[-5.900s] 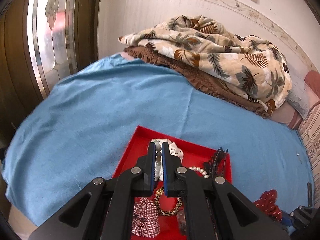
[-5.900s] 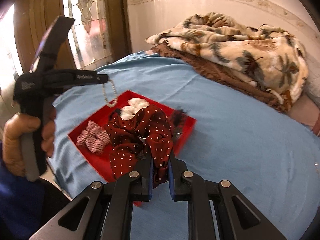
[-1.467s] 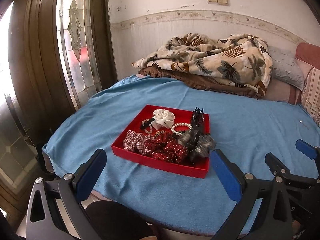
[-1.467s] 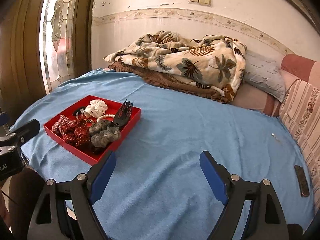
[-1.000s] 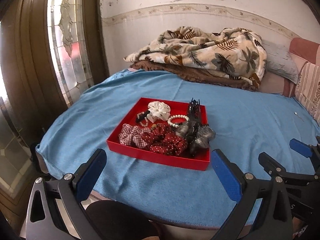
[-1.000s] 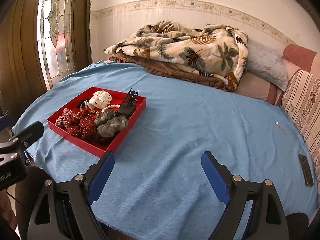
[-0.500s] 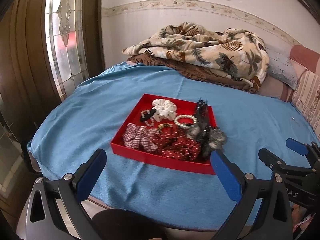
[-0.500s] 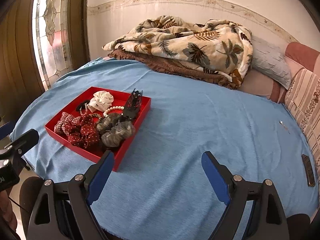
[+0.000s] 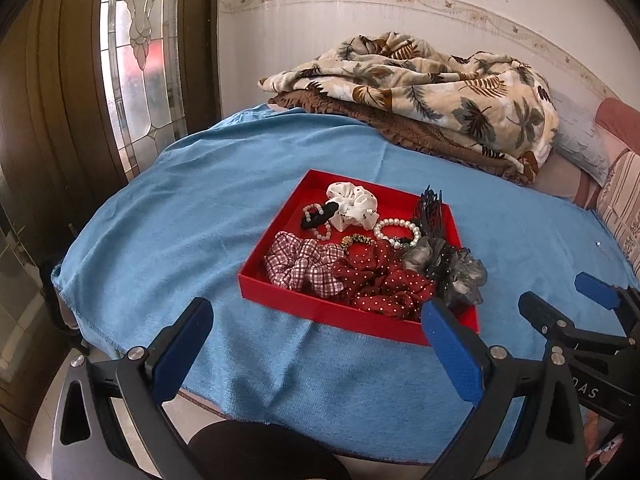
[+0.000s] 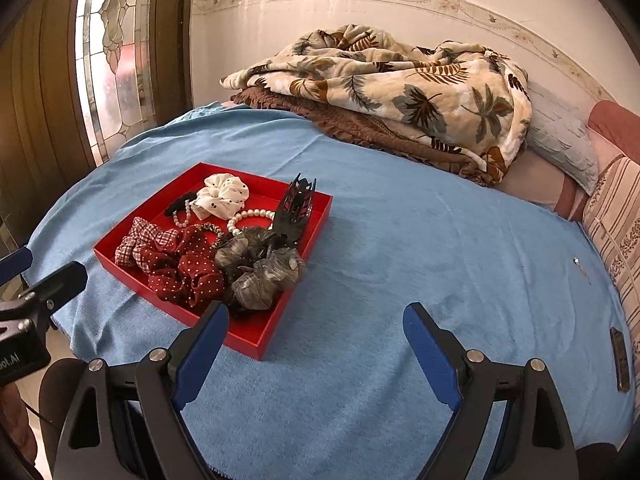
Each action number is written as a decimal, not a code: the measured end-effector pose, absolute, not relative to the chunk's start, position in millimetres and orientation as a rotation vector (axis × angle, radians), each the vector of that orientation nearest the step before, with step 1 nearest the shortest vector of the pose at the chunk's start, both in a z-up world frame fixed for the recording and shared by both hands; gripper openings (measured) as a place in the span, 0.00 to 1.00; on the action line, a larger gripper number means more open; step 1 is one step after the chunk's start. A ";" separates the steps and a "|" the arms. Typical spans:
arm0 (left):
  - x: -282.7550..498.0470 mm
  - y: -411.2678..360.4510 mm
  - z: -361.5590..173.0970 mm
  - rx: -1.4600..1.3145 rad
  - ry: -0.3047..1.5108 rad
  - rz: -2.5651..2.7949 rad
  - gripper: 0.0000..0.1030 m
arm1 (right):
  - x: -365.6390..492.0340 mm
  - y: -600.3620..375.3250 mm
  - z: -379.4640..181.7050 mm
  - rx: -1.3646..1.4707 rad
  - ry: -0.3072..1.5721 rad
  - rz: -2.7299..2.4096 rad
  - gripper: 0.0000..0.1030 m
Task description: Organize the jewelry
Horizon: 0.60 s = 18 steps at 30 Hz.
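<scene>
Both of my grippers are off the work, nothing held. Left gripper (image 9: 316,340): fingers spread wide, hovering at the near edge of the bed, just short of the red tray (image 9: 320,307). Right gripper (image 10: 316,338): also wide apart, over bare blue sheet (image 10: 420,248), tray to its left.

Tray sits flat on the sheet, near the bed's front-left edge. Contents, left wrist view:
- white dotted scrunchie (image 9: 352,205) at far side, w/ black hair tie (image 9: 318,216) and a small bead bracelet (image 9: 320,232) beside it
- pearl bracelet (image 9: 396,229) approx. mid-tray
- black claw clip (image 9: 431,216) propped against the right wall, teeth up
- checked scrunchie (image 9: 302,265) near-left corner
- red dotted scrunchie (image 9: 380,280) next to it, touching
- grey scrunchie (image 9: 452,270) near-right, bulging over the rim
- gold-ish chain (image 9: 358,239) partly under the red one; can't tell more.

Leaf-print blanket (image 10: 384,80) heaped at the far side by the wall. Small dark flat item (image 10: 619,358) on the sheet's right edge, can't ID.
</scene>
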<state>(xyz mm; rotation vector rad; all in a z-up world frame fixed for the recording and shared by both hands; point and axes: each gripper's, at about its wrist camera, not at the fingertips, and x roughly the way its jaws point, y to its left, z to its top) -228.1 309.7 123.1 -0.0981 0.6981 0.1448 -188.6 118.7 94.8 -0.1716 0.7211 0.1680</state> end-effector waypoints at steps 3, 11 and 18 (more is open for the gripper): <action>-226.1 308.9 121.3 -0.096 0.703 0.141 1.00 | -185.5 116.9 92.2 -0.166 0.730 0.164 0.89; -221.7 308.1 115.9 -0.094 0.729 0.156 1.00 | -182.8 114.1 83.1 -0.160 0.759 0.172 0.89; -219.1 305.9 113.5 -0.092 0.745 0.156 1.00 | -183.9 116.1 81.2 -0.170 0.758 0.190 0.89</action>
